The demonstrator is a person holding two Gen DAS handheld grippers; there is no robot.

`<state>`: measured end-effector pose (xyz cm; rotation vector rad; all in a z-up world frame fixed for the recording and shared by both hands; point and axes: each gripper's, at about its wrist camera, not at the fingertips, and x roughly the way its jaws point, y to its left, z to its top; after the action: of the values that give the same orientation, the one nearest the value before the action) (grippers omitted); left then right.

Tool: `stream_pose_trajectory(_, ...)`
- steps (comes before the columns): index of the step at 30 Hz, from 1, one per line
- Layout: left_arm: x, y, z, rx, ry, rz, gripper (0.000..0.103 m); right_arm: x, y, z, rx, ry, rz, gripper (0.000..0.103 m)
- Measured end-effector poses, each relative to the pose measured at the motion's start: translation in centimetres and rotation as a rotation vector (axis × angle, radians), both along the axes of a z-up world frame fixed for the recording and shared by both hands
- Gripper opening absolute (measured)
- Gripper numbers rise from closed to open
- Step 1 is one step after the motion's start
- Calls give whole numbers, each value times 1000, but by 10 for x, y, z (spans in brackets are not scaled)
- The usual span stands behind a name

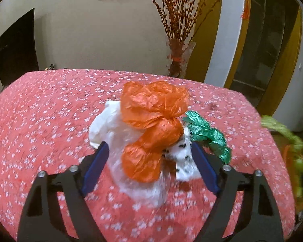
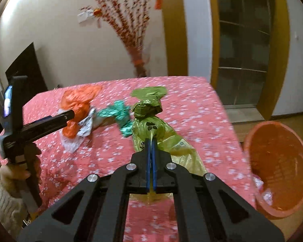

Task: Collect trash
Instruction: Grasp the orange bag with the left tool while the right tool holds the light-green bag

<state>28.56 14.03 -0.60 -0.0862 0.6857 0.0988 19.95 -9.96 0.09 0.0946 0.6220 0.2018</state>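
My right gripper (image 2: pixel 151 141) fingers pinch the olive-green bag (image 2: pixel 151 125) near the counter's (image 2: pixel 192 104) middle; my left gripper (image 1: pixel 149 153) fingers stand wide around the orange bag (image 1: pixel 151 121) there.

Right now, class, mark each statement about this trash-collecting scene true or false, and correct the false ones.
1. The right tool is shut on the yellow-green bag. True.
2. The left tool is clamped on the teal bag. False: its jaws stand open around the orange bag and white bag.
3. The orange bin stands on the table. False: it sits beside the table, lower down.
4. The tablecloth is pink with white flowers. True.
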Motion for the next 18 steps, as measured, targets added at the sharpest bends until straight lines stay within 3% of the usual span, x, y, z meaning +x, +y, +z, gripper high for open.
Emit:
stream_pose_trajectory(9,43,-20,-12,100,69,11,72,4,-26,-22,28,55,-42,1)
stream_pose_trajectory(14,53,-26,-21,129,104,-14,43,1,-35,-26,42,68,-57,1)
stream_pose_trajectory(18,49,-27,-19,94,91,-39,35,-2,-42,-26,54,65,-72,1)
